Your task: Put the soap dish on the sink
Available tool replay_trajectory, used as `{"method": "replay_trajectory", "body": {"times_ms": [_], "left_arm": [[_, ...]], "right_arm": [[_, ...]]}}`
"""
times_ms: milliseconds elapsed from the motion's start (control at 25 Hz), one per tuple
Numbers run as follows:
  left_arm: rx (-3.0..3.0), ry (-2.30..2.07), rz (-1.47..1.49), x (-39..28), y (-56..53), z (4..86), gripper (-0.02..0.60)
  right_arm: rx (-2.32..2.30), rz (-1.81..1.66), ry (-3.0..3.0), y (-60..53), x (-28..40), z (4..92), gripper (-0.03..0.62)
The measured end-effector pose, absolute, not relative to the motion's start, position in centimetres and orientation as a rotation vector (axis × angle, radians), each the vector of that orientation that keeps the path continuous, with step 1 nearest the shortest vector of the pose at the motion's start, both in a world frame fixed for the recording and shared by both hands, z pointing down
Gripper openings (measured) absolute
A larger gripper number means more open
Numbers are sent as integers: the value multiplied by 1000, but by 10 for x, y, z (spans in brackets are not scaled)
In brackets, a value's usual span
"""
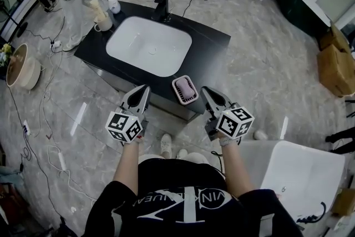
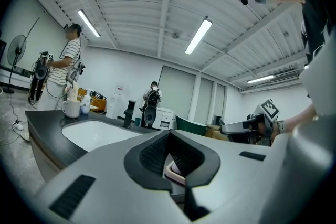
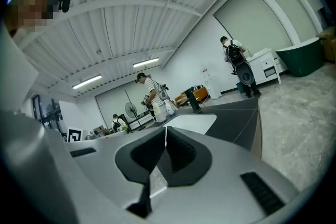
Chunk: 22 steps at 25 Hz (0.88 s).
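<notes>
Soap dish (image 1: 184, 89), pink with a bar in it, sits on the black worktop (image 1: 213, 36) at its near edge, just beside the white basin (image 1: 148, 44), so the placing looks done. It lies low and centre in the head view. Each hand-held gripper hangs off the worktop's near edge, flanking the dish: the left hand-held gripper (image 1: 144, 89) and the right hand-held gripper (image 1: 204, 90) both have jaws together on nothing. The tap (image 1: 161, 5) and a mug (image 1: 102, 20) stand well apart at the far side, blocking nothing.
</notes>
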State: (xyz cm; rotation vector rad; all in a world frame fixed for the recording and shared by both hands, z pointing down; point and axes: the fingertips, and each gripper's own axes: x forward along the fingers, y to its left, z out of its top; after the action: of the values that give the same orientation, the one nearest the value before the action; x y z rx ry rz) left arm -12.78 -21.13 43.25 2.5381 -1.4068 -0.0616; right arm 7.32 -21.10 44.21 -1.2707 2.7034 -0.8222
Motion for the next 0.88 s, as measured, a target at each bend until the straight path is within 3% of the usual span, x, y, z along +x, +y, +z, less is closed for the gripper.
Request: {"method": "replay_trajectory", "body": {"times_ms": [880], "left_arm": [[2555,-1567,-85,-163,-213,385,14]], "right_arm": [[-1381,-487,2786,-216,90,397,28]]}}
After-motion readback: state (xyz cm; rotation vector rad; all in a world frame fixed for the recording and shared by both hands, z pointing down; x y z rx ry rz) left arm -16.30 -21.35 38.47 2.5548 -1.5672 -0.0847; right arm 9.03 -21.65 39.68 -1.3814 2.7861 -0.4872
